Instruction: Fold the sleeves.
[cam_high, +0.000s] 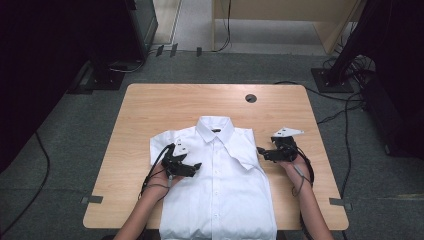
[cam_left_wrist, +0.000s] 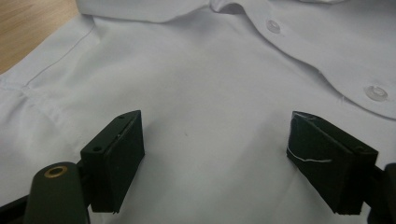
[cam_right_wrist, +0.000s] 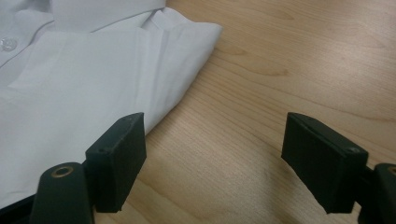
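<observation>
A white button-up shirt (cam_high: 220, 185) lies folded lengthwise on the wooden table (cam_high: 150, 105), collar at the far end, its lower part hanging over the near edge. My left gripper (cam_high: 196, 167) hovers over the shirt's left chest, open, with bare white cloth (cam_left_wrist: 210, 121) and two buttons beyond its jaws. My right gripper (cam_high: 260, 151) is open beside the shirt's right folded edge (cam_right_wrist: 182, 88); its left fingertip (cam_right_wrist: 119, 156) is at the cloth's border and the right one is over bare wood. Nothing is held.
A round cable hole (cam_high: 251, 98) sits near the table's far edge. Bare wood lies to both sides of the shirt. Cables (cam_high: 345, 115) run across the grey carpet at right, and dark stands (cam_high: 107, 75) rise beyond the table.
</observation>
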